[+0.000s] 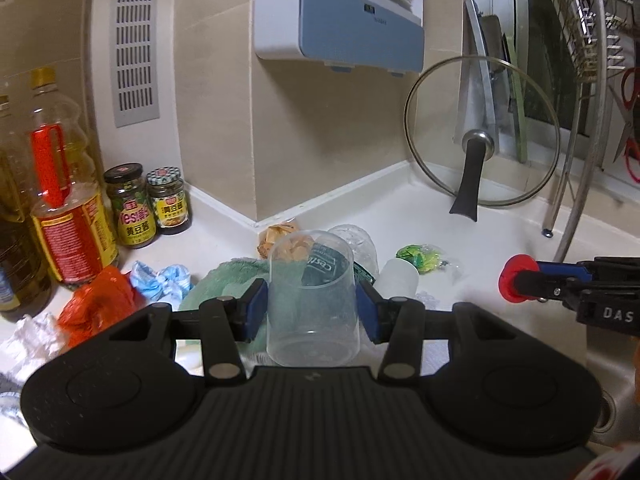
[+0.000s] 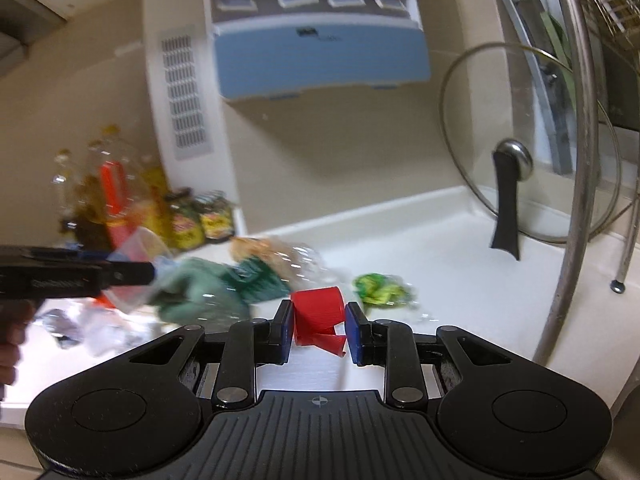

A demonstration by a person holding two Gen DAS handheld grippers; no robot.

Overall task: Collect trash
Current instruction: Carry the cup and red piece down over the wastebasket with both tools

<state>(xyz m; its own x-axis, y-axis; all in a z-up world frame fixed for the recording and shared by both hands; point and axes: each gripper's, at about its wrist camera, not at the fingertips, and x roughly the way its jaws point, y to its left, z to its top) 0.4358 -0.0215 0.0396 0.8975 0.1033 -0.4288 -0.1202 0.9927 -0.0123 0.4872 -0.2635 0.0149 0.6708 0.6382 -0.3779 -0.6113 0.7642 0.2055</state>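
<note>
Two claws, each clamped on trash above white bench [image 1: 460, 216].
Left wrist: left claw [image 1: 312, 306] gripping clear plastic cup [image 1: 312, 300], mouth toward camera; crumpled trash beyond. Right wrist: right claw [image 2: 319, 330] pinching ribbed red bottle cap [image 2: 318, 314]; green wrapper [image 2: 380, 290] on bench.

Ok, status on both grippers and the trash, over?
Left gripper shut on clear cup. Right gripper shut on red cap. Green wrapper, crushed bottle on counter. Nothing blocking.
</note>
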